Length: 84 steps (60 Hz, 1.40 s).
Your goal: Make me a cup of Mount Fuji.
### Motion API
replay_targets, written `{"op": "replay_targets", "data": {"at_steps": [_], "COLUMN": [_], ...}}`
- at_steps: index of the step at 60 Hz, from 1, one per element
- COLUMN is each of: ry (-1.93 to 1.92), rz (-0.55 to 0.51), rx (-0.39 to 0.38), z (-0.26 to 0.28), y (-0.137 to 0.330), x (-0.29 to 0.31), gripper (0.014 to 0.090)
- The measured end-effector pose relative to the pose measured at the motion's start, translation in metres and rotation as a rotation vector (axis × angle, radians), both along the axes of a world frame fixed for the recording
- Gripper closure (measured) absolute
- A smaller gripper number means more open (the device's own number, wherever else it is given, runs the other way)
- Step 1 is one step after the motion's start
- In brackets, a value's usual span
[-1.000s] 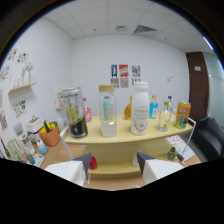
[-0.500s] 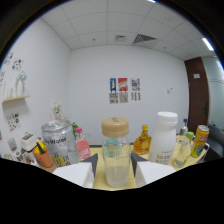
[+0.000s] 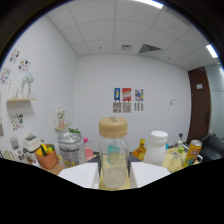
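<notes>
White office walls and posters are being framed behind the counter (image 3: 172, 169), where the upright jar (image 3: 113, 159) with the tan lid is being straddled by the gripper (image 3: 113, 176), fingers apart, gaps either side, dead ahead.

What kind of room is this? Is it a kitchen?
Probably an office room set up as a drink-making counter, not a home kitchen. It has a panelled ceiling, posters on a plain white wall, and bottles and jars like the cork-lidded jar.
</notes>
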<state>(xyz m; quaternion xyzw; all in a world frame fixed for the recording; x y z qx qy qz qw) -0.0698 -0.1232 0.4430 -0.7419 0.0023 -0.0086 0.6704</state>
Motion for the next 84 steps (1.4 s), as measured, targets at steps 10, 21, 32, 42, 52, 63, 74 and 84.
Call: {"op": "replay_targets", "data": {"at_steps": [10,21,32,42,52,63,74,84], "ry": [0.017,0.036,0.073,0.121,0.427,0.952,1.368,1.688], "rz": [0.029,0.006,-0.002,0.009,0.001,-0.024,-0.025,-0.02], "rx": [0.027,-0.063,-0.192,-0.255,-0.289,-0.266,-0.218,-0.191], "z": [0.003,-0.085,-0.21,-0.284,-0.315,-0.315,-0.31,-0.308], "y": [-0.044,-0.087,-0.109,-0.114,-0.11,-0.102,-0.094,-0.088], "x": [-0.002,-0.004,-0.008,-0.013,-0.013,-0.008,-0.001,0.002], "gripper": [0.0636,0.0637,0.0636,0.0635,0.0635,0.0634,0.0638,0.0638]}}
